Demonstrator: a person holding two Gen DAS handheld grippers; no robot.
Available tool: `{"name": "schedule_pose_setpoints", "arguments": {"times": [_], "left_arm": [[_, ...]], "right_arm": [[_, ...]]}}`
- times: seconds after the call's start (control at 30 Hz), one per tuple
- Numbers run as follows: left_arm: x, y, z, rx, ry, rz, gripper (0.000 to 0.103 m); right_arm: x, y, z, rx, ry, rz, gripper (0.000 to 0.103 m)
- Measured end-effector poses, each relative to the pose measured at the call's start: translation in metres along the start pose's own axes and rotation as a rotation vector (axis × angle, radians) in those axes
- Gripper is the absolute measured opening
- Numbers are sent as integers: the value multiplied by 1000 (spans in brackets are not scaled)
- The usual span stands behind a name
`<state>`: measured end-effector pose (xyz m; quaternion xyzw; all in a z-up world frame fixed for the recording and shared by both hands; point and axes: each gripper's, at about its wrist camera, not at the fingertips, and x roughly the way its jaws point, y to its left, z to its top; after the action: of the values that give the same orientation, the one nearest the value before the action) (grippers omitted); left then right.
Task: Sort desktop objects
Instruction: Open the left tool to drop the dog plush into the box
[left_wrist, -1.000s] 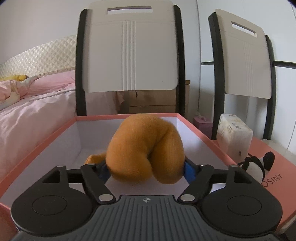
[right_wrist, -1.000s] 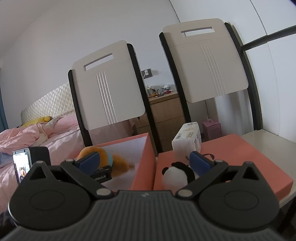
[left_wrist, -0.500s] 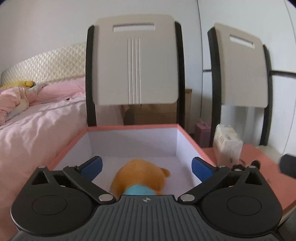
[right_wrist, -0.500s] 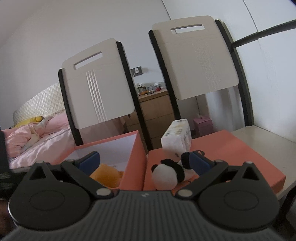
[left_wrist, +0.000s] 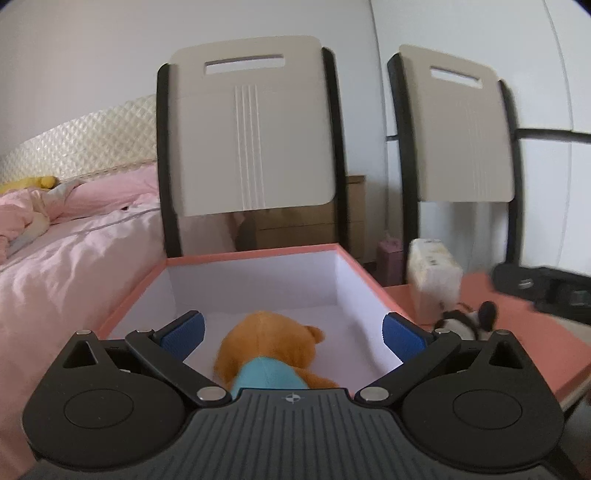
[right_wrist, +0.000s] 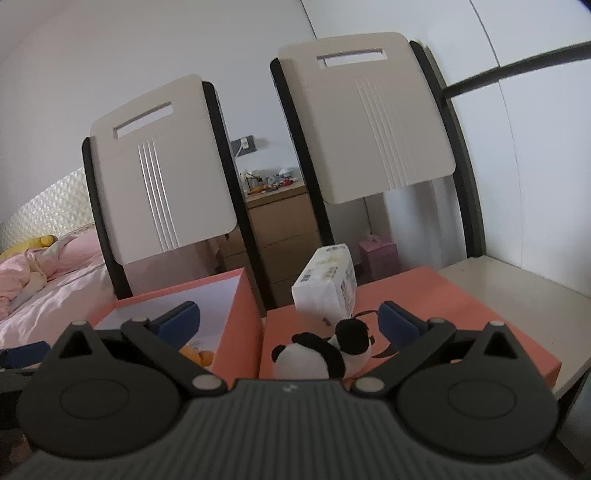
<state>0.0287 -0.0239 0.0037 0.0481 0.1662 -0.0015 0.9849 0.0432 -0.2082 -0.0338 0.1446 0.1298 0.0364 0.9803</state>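
An orange plush bear in a blue shirt (left_wrist: 271, 350) lies inside the open pink box (left_wrist: 255, 254). My left gripper (left_wrist: 293, 332) is open above the box's near end, with the bear below and between its blue pads. A small panda plush (right_wrist: 325, 354) lies on the flat pink lid (right_wrist: 461, 295) right of the box, next to a white tissue pack (right_wrist: 327, 284). My right gripper (right_wrist: 288, 319) is open just in front of the panda. The panda (left_wrist: 467, 323) and the tissue pack (left_wrist: 434, 277) also show in the left wrist view.
Two white chair backs (left_wrist: 255, 125) (right_wrist: 369, 110) stand behind the box and lid. A bed with pink bedding (left_wrist: 70, 236) is on the left. A wooden dresser (right_wrist: 280, 229) and a small pink box (right_wrist: 378, 253) stand behind. The table edge (right_wrist: 517, 280) shows at the right.
My left gripper has opened and let go of the orange bear, which now lies in the box; the gripper has pulled back. My right gripper has moved closer to the panda.
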Motion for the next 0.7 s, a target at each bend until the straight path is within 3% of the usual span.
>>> {"name": "schedule_pose_setpoints", "arguments": {"times": [0.43,0.7], "left_arm": [[-11,-28,-4,103,35,-36,103],[-25,-22,5,45,38,-92,103]], "right_arm": [[-7,-11,4,37,2,-2,103],[-11,-12,4,26,1,-17,103]]}}
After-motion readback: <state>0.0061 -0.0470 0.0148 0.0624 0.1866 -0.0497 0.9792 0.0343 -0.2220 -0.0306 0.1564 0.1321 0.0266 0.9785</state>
